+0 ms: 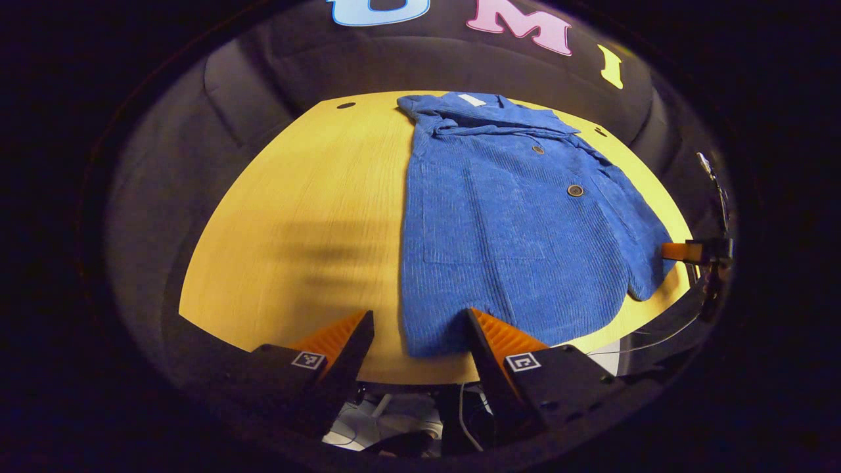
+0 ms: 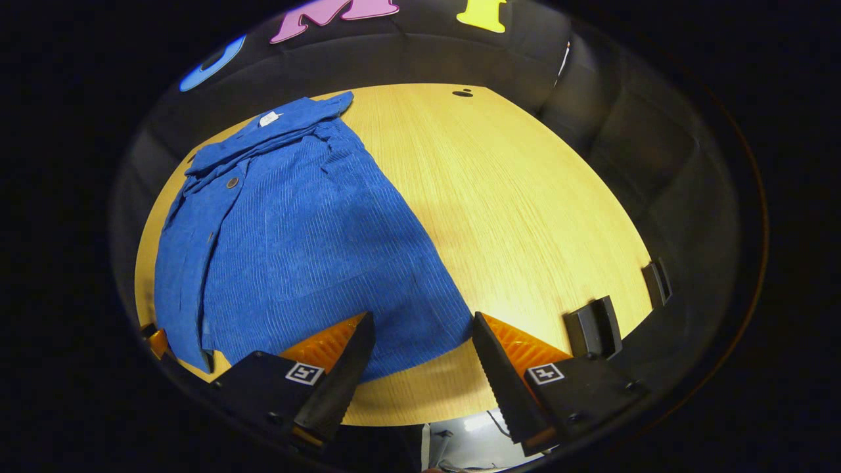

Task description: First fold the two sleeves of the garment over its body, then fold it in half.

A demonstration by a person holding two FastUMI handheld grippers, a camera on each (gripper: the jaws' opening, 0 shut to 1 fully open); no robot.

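Note:
A blue corduroy jacket (image 1: pixel 499 217) lies flat on the yellow wooden table (image 1: pixel 309 197), collar at the far side and hem toward me. No sleeve sticks out past its sides; one lies along its right edge (image 1: pixel 631 217). My left gripper (image 1: pixel 419 315) is open at the table's near edge, its fingers straddling the hem's left corner. In the right gripper view the jacket (image 2: pixel 295 236) fills the left half of the table (image 2: pixel 525 210). My right gripper (image 2: pixel 422 318) is open over the hem's right corner. The right gripper's tip (image 1: pixel 683 251) also appears at the jacket's far right.
Two black clips (image 2: pixel 591 325) (image 2: pixel 657 282) sit on the table's right edge. A small dark hole (image 1: pixel 345 105) marks the far left of the table, another (image 2: pixel 462 92) the far right. Cables hang below the near edge (image 1: pixel 420 420).

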